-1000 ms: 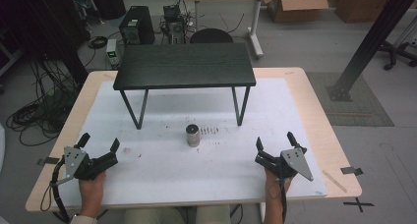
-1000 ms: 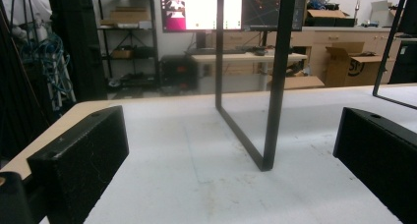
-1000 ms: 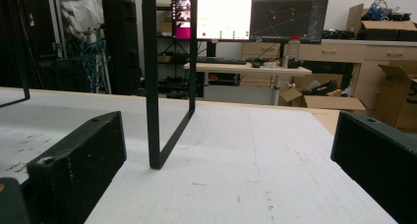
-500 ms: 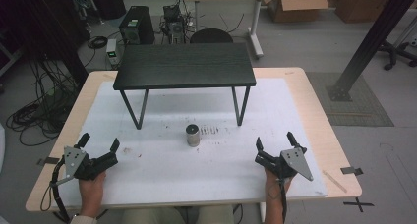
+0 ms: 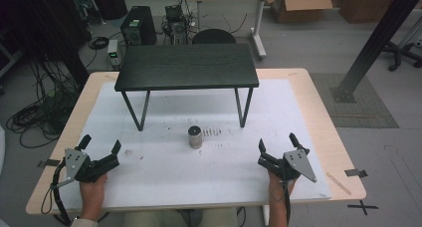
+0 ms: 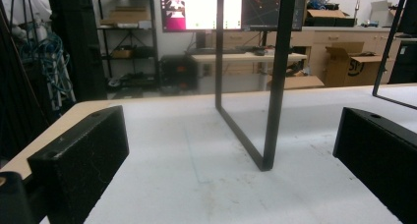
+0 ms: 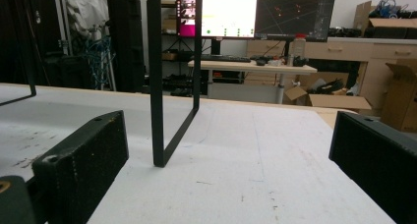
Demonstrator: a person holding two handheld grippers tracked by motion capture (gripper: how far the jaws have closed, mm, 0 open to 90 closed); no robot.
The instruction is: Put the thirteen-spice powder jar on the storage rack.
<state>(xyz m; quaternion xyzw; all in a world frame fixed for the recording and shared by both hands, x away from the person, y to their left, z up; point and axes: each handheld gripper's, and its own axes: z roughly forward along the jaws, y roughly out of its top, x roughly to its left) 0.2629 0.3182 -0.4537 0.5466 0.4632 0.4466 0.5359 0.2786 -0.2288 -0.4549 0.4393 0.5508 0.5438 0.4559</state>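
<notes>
Both grippers are parked low at the near edge of the tabletop [image 5: 308, 102], one per hand, and neither is holding anything. The left gripper [image 5: 101, 148] has its fingers [image 6: 81, 160] spread wide with nothing but bare white surface between them. Same story on the right gripper [image 5: 276, 143]: fingers [image 7: 83, 157] spread wide, gap empty.

The small metal can [image 5: 195, 137] stands upright roughly midway between the two grippers and a bit farther out than the fingertips, well apart from both. So from the left fingers it's ahead and off toward the right gripper, and from the right fingers it's ahead and off toward the left one. Just beside the can there's a patch of dark scuff marks [image 5: 213, 132] on the white sheet.

Beyond the can is a little black table [image 5: 186, 65] sitting on the tabletop on thin black frame legs. In the left gripper view one of those legs [image 6: 268, 111] rises straight ahead between the fingers, farther out. In the right gripper view another leg [image 7: 157, 111] stands ahead too, closer to that view's left finger than the other one.
</notes>
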